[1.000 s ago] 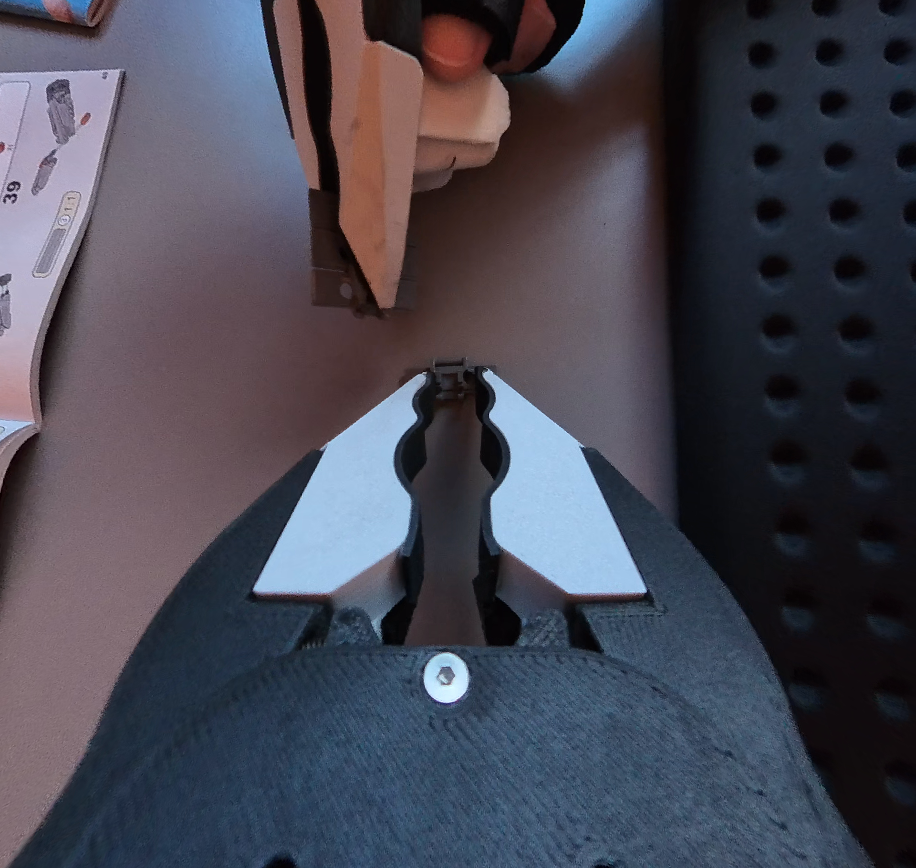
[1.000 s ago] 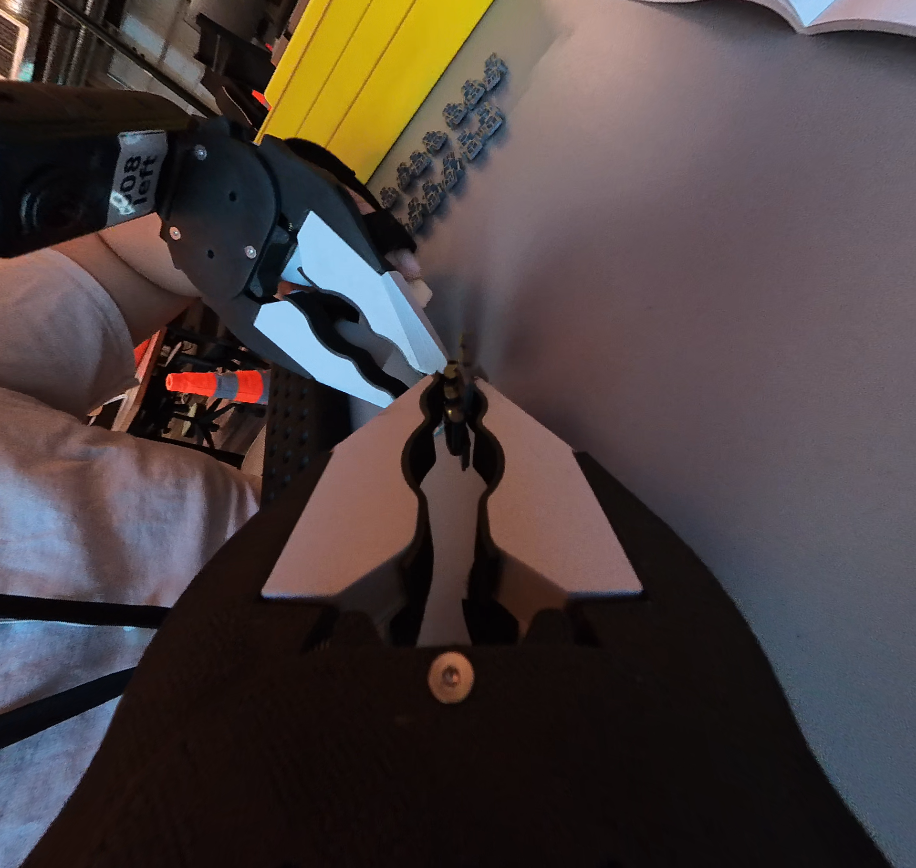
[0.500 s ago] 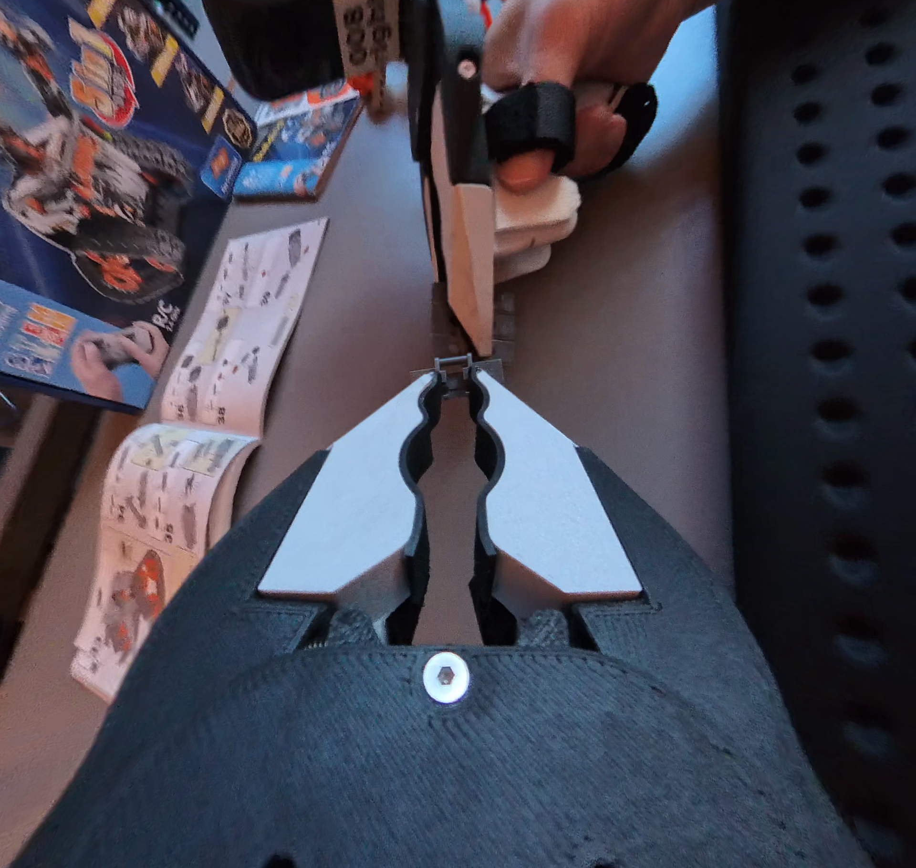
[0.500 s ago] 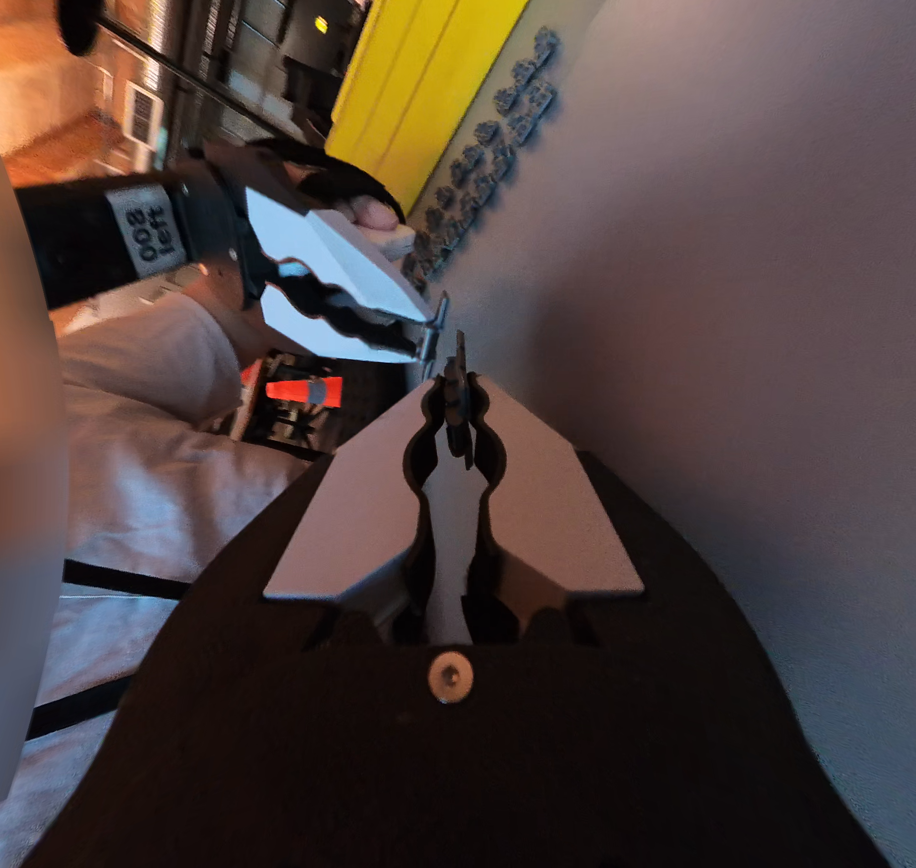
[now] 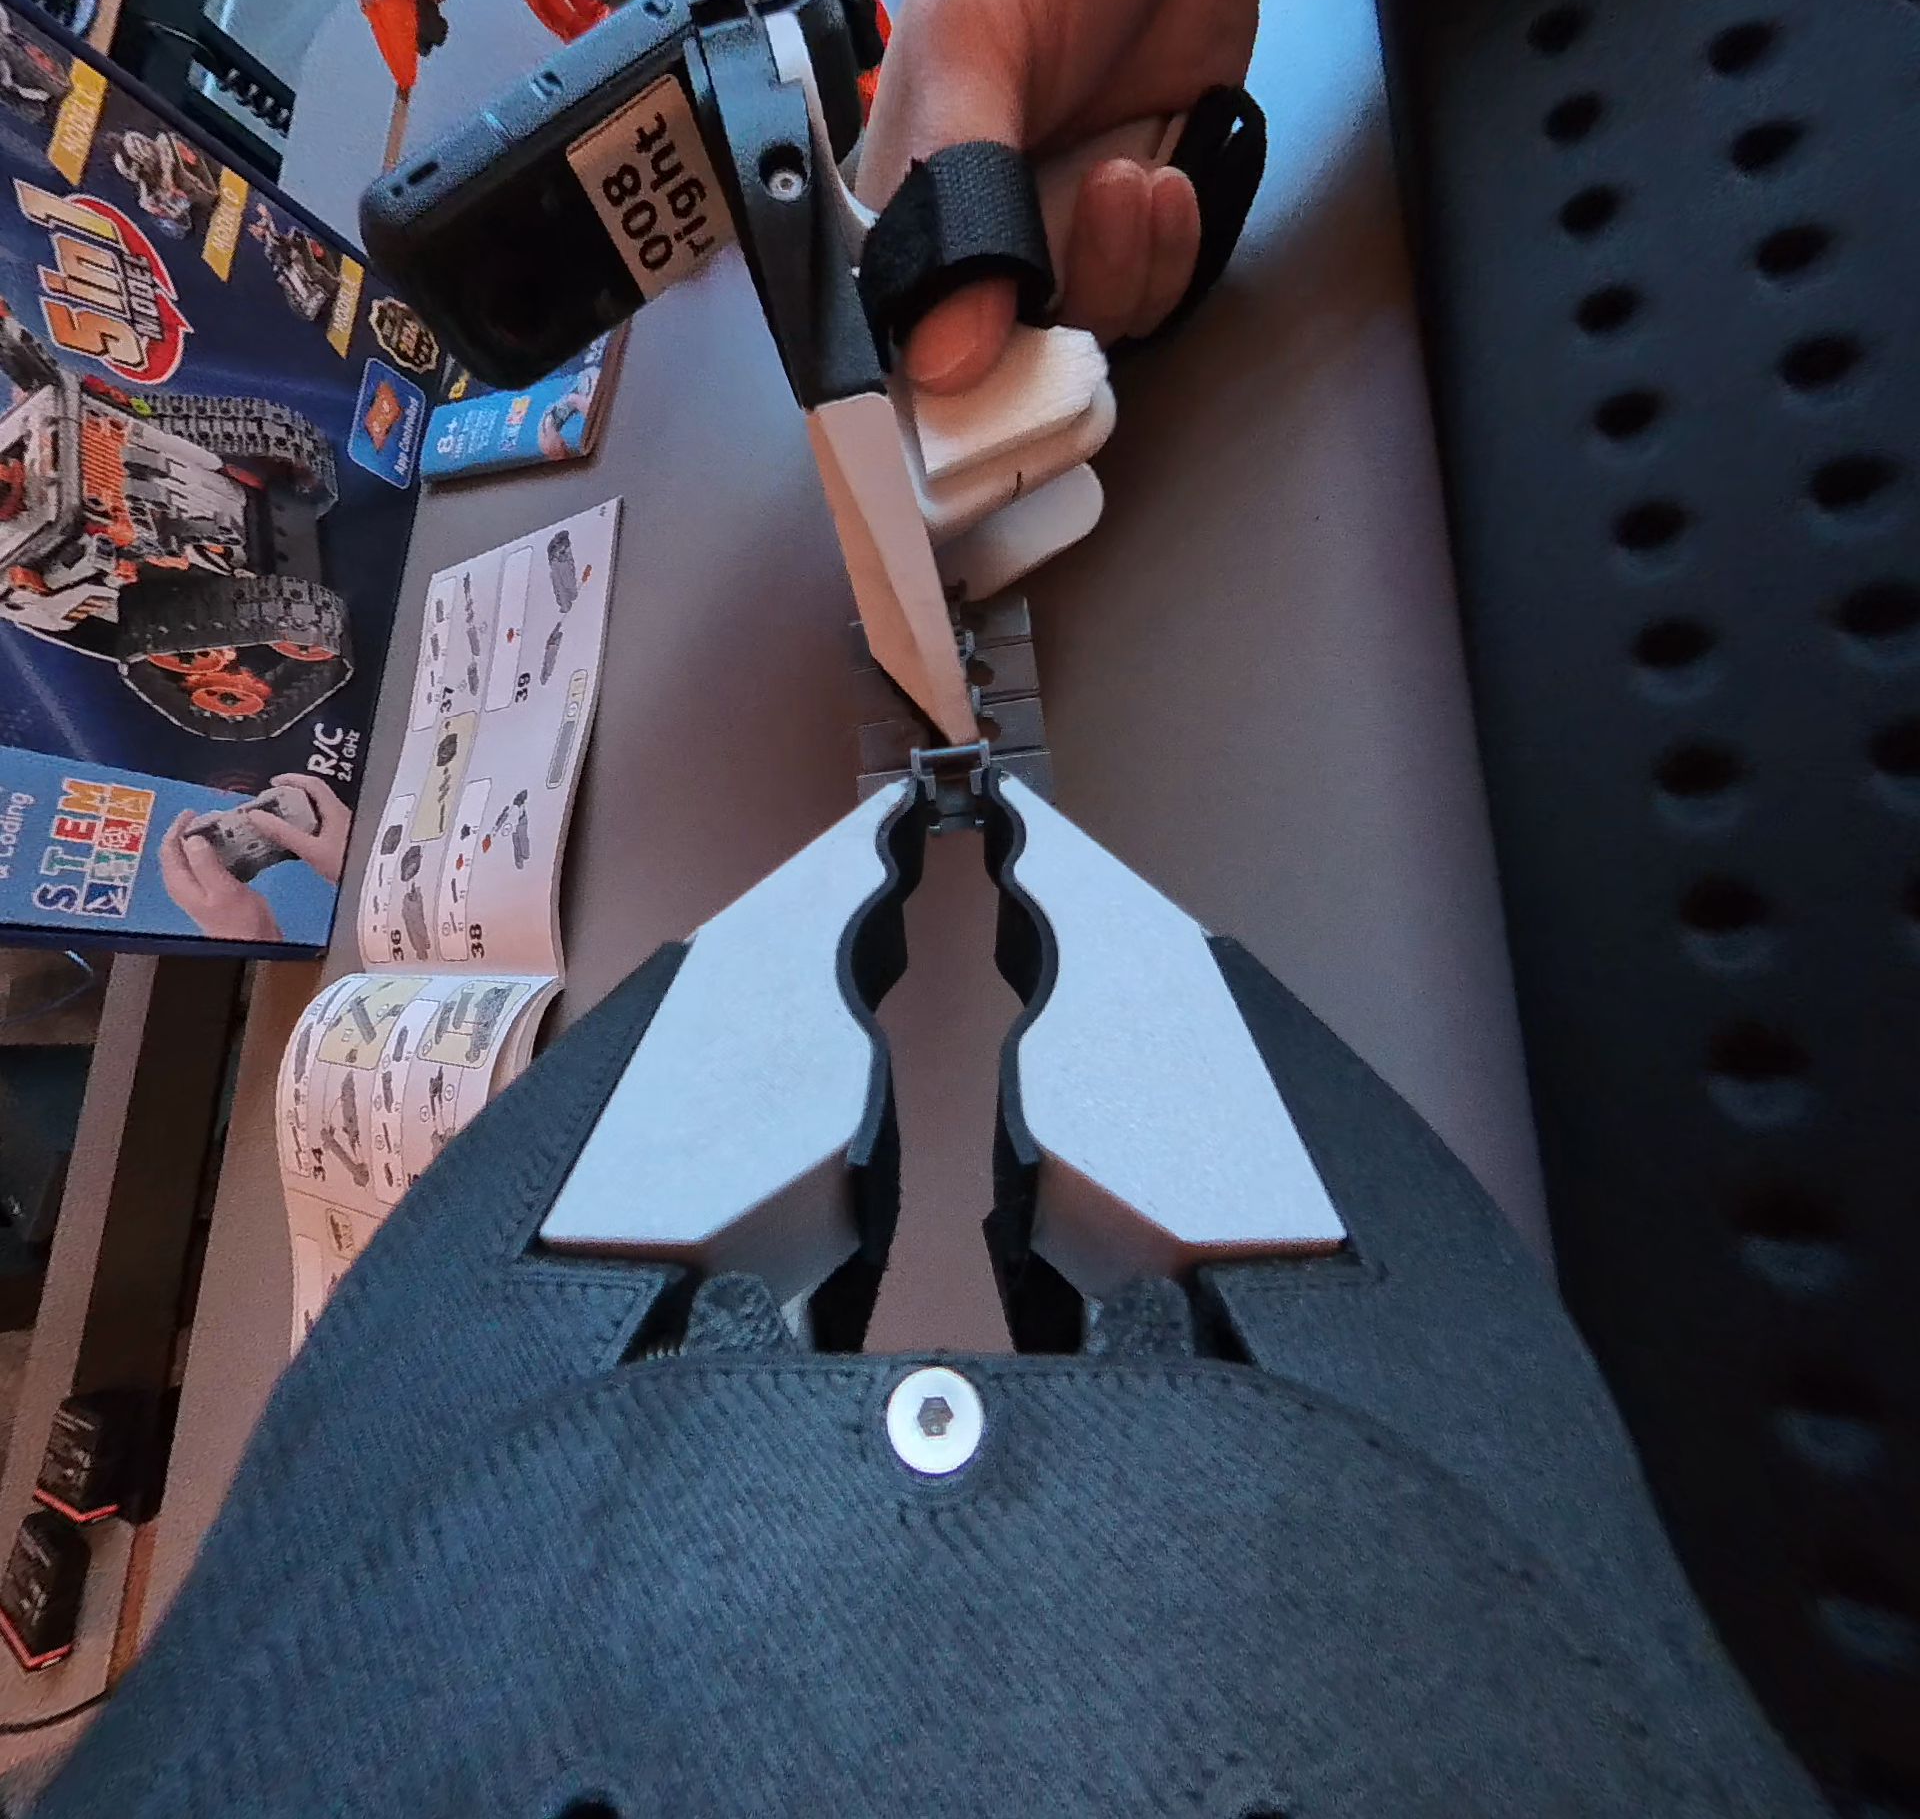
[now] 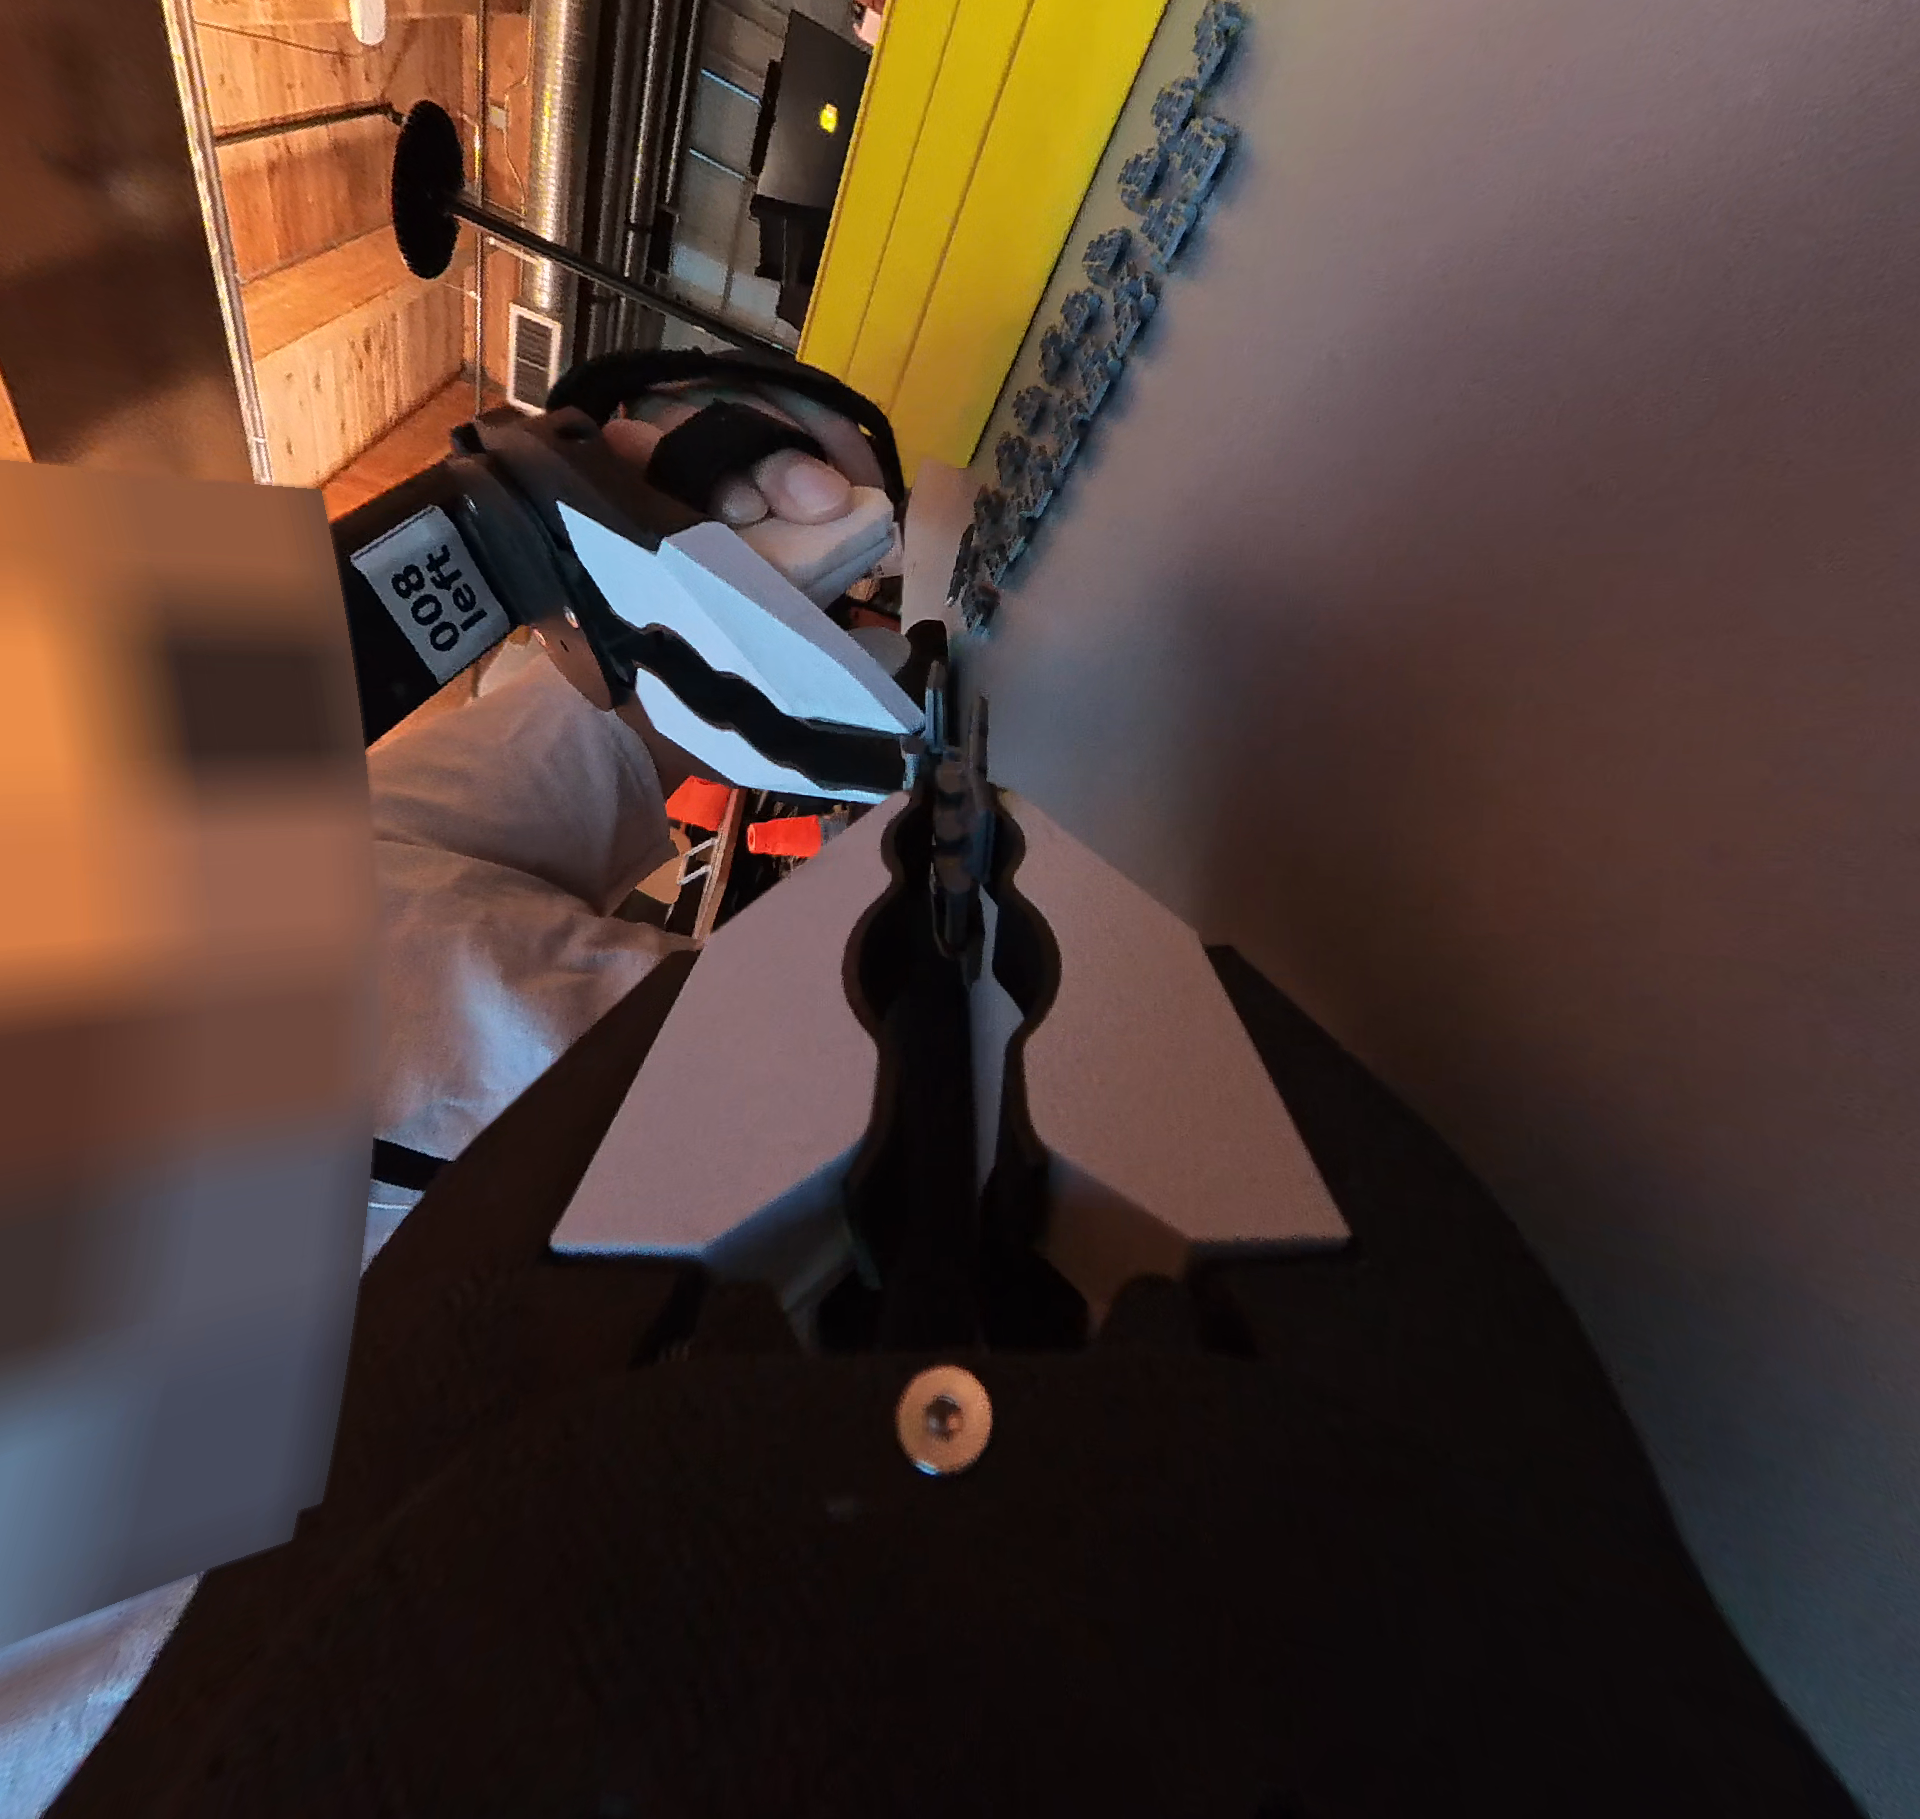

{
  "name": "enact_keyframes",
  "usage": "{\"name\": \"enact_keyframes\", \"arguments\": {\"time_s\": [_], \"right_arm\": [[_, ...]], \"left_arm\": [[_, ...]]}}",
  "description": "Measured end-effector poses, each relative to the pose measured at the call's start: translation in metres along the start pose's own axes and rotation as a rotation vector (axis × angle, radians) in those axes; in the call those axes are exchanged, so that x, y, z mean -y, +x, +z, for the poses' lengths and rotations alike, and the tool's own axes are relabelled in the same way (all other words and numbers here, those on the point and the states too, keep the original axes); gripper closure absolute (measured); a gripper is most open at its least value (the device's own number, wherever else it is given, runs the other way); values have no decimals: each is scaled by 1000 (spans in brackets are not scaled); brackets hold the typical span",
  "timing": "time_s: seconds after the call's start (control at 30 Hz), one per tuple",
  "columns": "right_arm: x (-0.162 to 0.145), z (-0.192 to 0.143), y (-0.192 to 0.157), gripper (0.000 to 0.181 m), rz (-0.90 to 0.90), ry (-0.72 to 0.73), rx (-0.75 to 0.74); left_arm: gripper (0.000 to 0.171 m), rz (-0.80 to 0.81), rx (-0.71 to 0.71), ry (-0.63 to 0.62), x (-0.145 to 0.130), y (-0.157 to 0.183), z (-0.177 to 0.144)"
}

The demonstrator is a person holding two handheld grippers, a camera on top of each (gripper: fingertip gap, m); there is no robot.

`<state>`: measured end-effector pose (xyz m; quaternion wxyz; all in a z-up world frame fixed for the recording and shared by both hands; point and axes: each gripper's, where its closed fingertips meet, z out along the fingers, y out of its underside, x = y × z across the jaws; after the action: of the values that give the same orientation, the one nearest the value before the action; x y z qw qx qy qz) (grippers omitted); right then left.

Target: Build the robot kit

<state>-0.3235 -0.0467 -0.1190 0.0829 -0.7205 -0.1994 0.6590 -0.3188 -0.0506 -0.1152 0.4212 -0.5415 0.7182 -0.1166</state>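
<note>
My left gripper (image 5: 948, 795) is shut on a single small grey track link (image 5: 948, 770) at its fingertips. My right gripper (image 6: 956, 805) is shut on a short strip of joined grey track links (image 6: 958, 839), which I see edge-on. In the left wrist view the right gripper (image 5: 958, 725) comes down from above with the strip (image 5: 1003, 673) lying flat behind its tip. The strip's near end meets the link. In the right wrist view the left gripper (image 6: 912, 746) comes in from the left, tip to tip with mine.
A grey table (image 5: 727, 543) lies under both grippers. On it are an open instruction booklet (image 5: 488, 730), a blue toy box (image 5: 166, 543) and a row of loose grey links (image 6: 1101, 346). A yellow panel (image 6: 987, 159) stands behind them. A black perforated surface (image 5: 1714, 626) is on the right. Less than 4 cm separates the two grippers' tips.
The two grippers have come together: the right one's strip, apart from the left one's link a second ago, now meets it. Both wrist views have tilted up, showing more of the room.
</note>
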Motion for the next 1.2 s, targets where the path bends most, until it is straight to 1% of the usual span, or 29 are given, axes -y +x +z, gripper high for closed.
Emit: {"name": "enact_keyframes", "arguments": {"time_s": [0.07,0.2,0.3,0.43,0.63,0.73,0.87,1.0,1.03,1.1,1.13,1.2], "right_arm": [[-1,1,-3,176,9,-3,23],[-1,2,0,175,-15,-9,5],[-1,2,0,171,-32,-5,-3],[2,1,1,172,-42,21,-17],[0,0,4,175,-42,14,-52],[2,-3,2,176,-85,28,-67],[8,-4,-7,176,-110,58,-30],[12,-5,-24,176,-120,89,64],[12,-4,-30,176,-139,94,87],[15,-4,-42,176,-215,112,109],[15,-3,-45,176,-255,118,92],[20,-5,-52,177,-347,157,71]], "left_arm": [[163,1,-8,-18,-1,0,0],[163,20,-10,-62,-4,2,2],[163,26,-9,-88,-4,2,3],[163,9,-9,-122,-4,-1,3],[163,47,-26,-175,-4,2,6],[162,26,-9,-163,-1,-2,5],[158,-141,-28,-105,6,-9,-2],[144,-332,-27,5,15,-23,-16],[134,-411,-22,34,16,-29,-21],[130,-625,-84,119,18,-31,-30],[130,-733,-135,180,22,-30,-34],[141,-908,-225,306,30,-29,-42]]}}
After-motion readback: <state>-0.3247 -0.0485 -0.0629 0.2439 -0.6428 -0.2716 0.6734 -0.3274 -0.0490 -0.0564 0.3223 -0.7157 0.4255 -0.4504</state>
